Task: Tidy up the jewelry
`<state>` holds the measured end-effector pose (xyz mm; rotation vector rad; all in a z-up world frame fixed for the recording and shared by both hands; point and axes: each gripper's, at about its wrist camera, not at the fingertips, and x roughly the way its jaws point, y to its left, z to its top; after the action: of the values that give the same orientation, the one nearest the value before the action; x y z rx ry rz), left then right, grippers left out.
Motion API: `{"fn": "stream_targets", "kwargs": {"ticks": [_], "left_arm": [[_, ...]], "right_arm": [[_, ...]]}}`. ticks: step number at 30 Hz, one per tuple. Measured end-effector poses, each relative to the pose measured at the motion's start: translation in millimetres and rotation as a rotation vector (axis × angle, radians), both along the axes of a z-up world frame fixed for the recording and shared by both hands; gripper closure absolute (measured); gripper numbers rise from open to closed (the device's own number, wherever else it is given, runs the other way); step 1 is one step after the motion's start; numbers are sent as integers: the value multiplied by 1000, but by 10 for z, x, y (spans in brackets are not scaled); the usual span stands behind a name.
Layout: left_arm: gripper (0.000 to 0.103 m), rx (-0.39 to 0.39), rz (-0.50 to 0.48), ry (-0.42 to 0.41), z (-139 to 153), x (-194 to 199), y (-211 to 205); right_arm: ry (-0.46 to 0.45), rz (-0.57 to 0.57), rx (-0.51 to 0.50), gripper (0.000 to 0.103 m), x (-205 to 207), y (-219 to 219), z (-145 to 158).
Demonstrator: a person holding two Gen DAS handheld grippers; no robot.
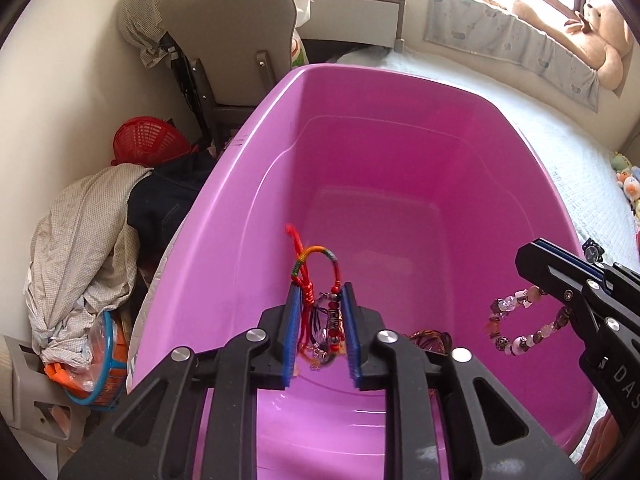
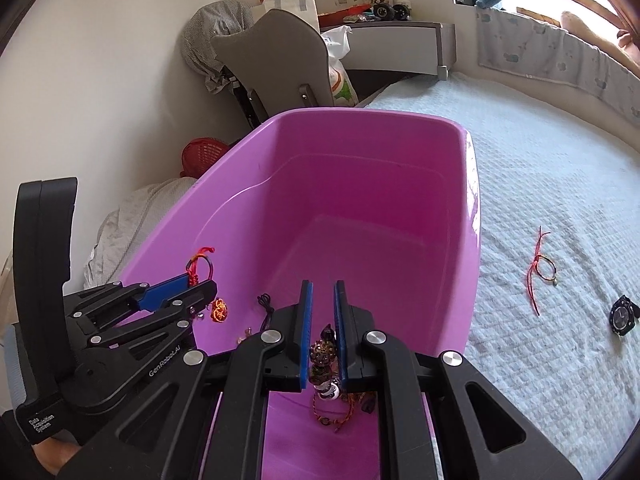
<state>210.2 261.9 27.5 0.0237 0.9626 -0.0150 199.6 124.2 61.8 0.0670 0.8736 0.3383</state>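
Note:
A pink plastic tub [image 1: 400,92] sits on the bed and also shows in the right wrist view [image 2: 472,200]. My left gripper [image 1: 321,294] is over its near end, shut on a red and multicoloured cord bracelet [image 1: 316,264] whose charms hang between the pads. It shows from the side in the right wrist view [image 2: 200,286]. My right gripper [image 2: 323,286] is shut on a beaded bracelet [image 2: 322,354], whose pink and brown beads dangle over the tub in the left wrist view [image 1: 516,320]. More jewelry [image 2: 336,412] lies on the tub floor below.
A red string bracelet [image 2: 540,268] and a black watch [image 2: 622,314] lie on the white bedspread [image 2: 540,160] right of the tub. Left of the bed are a grey chair [image 1: 228,32], piled clothes [image 1: 80,232] and a red basket [image 1: 148,142].

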Motion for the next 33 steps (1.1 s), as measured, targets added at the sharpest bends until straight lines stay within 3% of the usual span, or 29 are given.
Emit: {"fn": "stream_targets", "kwargs": {"ticks": [3,5,6,7,21,25,30,33], "left_arm": [[63,3,10,0,13,-10,-3],[27,1,20,-9,38,-23,5],[24,0,27,-25,63,-43,11],[24,4,29,-31,74,-52,9],[21,27,29,-29,164,-109,-44],[21,26,35,-30,191,-148,-68],[21,32,39,-33,227,-224,-105],[17,37,41,-41,259,-282,-138]], "right_arm": [[2,-2,-6,92,7,-1,17],[-11,-10,-16,78,-2,-6,35],[-22,-14,-16,74,-12,-15,53],[-27,-17,-15,70,-25,-23,57],[-38,-21,11,70,-83,-164,133],[-43,-19,24,64,-121,-215,163],[-47,-16,33,64,-194,-280,179],[-47,-14,44,57,-245,-332,191]]}}
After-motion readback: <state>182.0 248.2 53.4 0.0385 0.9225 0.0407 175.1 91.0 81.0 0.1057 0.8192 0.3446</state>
